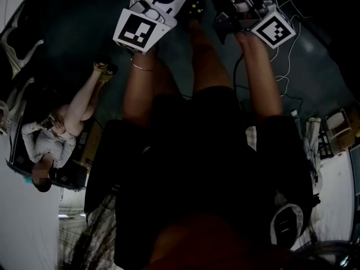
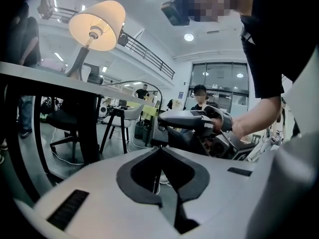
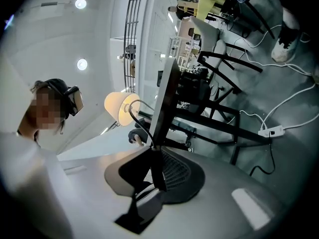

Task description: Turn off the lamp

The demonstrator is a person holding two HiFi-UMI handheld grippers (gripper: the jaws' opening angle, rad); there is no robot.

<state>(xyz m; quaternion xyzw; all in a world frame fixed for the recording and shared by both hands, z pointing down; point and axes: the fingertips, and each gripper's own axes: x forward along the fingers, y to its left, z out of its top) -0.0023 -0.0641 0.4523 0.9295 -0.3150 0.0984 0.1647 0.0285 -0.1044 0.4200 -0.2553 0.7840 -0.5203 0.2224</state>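
LAMP LIT, CORD IN HAND: The lamp glows on the counter, above and to the left of your low-held hands. Your right hand-held gripper is clamped on its thin black cord. Whether a switch sits under the pads cannot be made out. Your left hand-held gripper has its jaws together with nothing between them.

The likely danger is a tug. The cord arcs from the counter to your grip, so a pull from below could drag the lamp toward the edge or topple it. So thin a cord could also slide through the pinch.

The lamp's long axis rises from the counter, leaning a little right in the left gripper view. The shade is on top, its open mouth facing down toward you.
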